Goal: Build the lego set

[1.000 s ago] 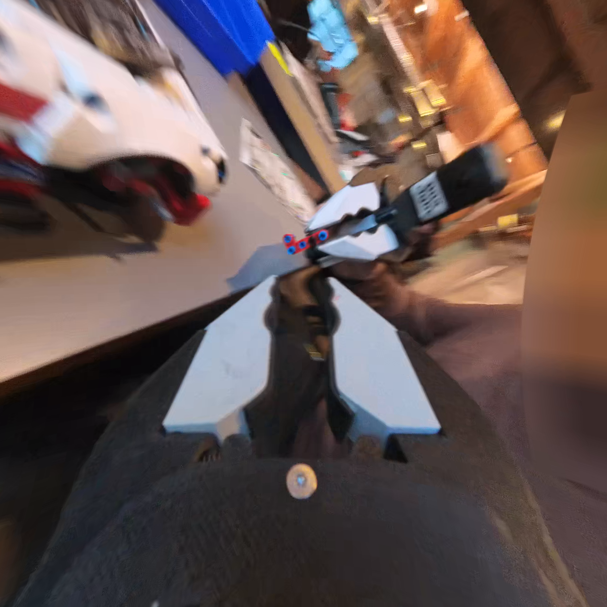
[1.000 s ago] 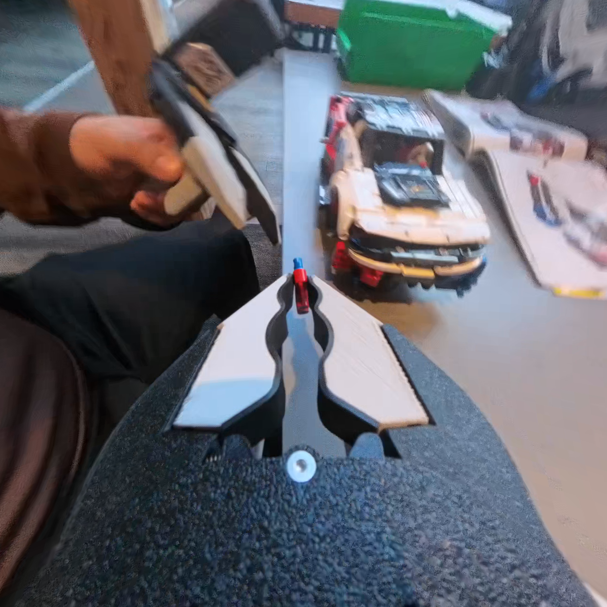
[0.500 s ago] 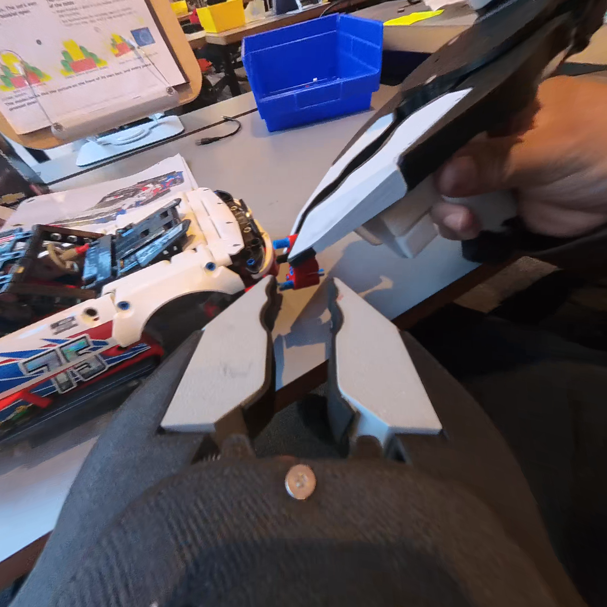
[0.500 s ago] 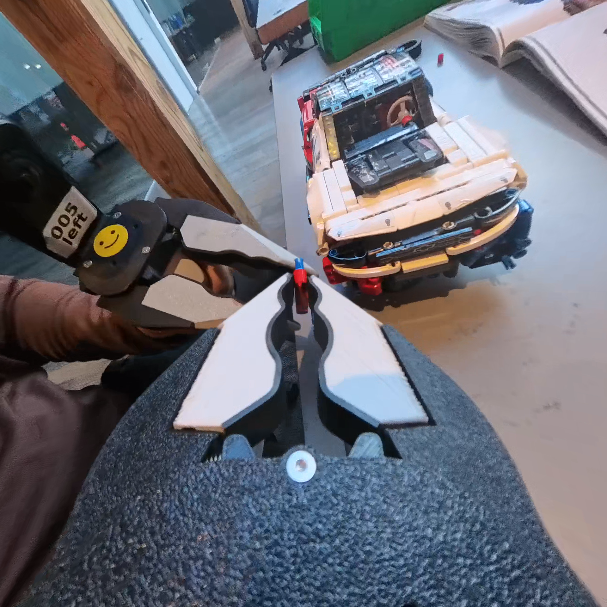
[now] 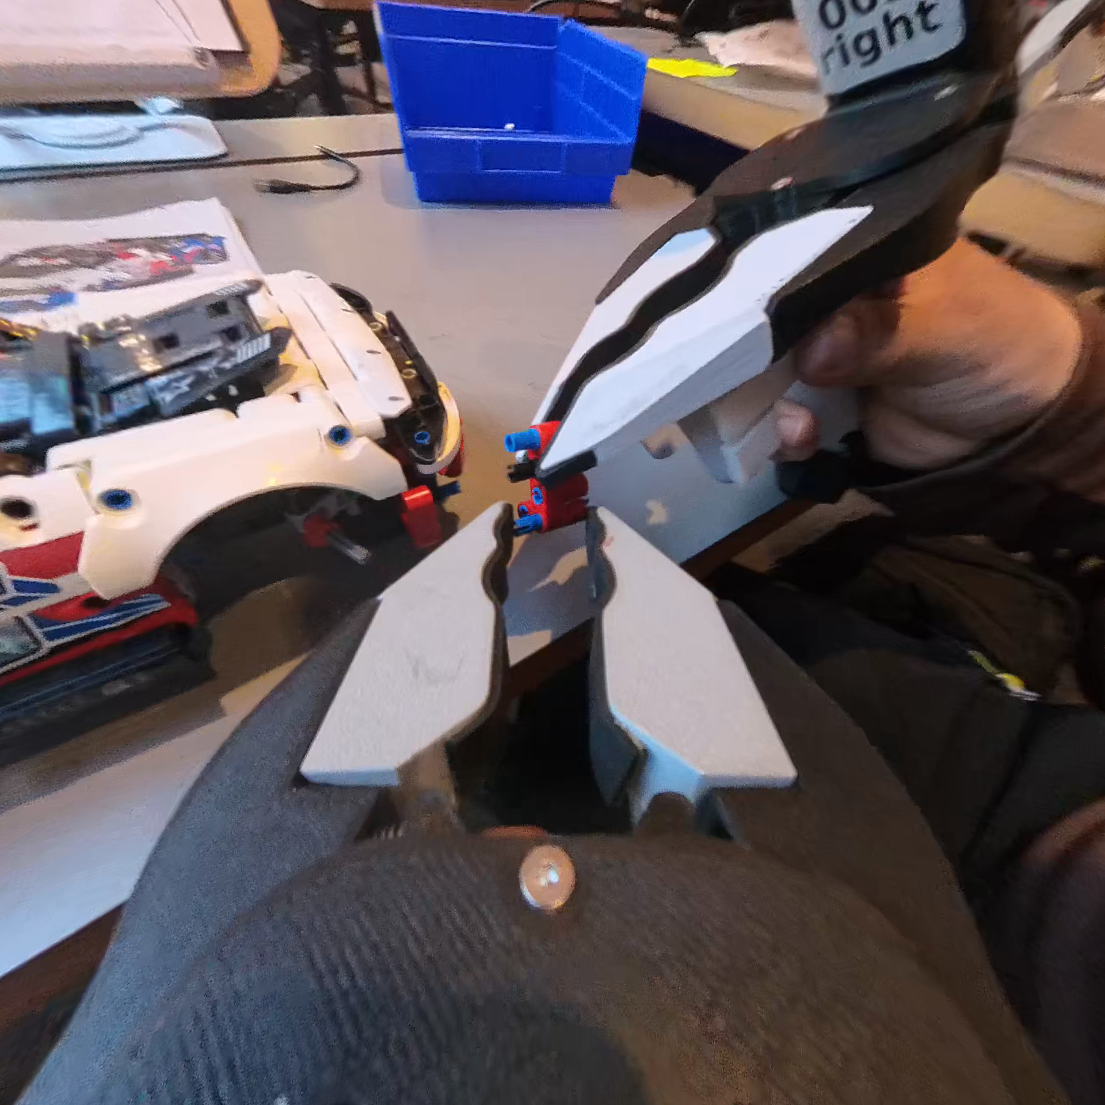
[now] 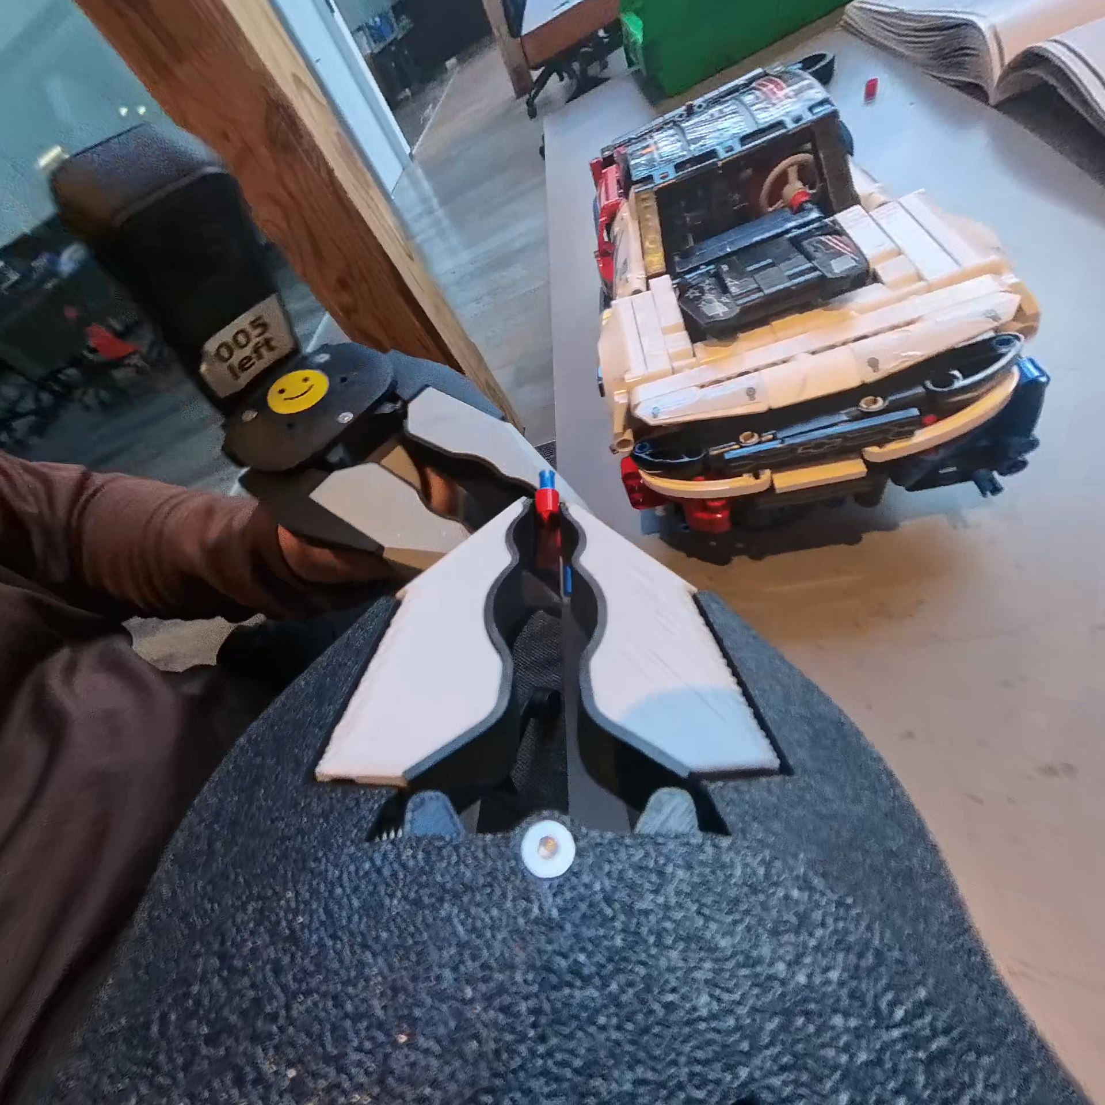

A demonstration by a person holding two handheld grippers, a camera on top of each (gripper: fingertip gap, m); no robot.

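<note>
A grey bench in a workshop carries the work, with a wooden post and glass wall off its near corner and a blue parts bin at the far side.

The right hand-held gripper is clamped on a small red connector piece with blue pins, its tips pinching the part's upper half. The left hand-held gripper has its jaws parted about the width of that piece, the tips standing either side of its lower end; whether they touch it cannot be told.

Half a second ago the left tips sat a little below and short of the red piece; now they bracket it, and the right one has tilted the part down into the gap. That reads as a handover or a re-grip in mid-air, just off the bench edge, so the piece can be turned to the right way round for fitting.

Just beyond, the white Lego race car rests on the bench with its front end toward the grippers, red and blue fittings showing under the bumper. An open instruction booklet lies behind it, a green bin farther off, and a loose red piece near the booklet.

The likely next step is for the left jaws to shut on the piece before the right lets go; a slip here would drop it off the bench
</note>
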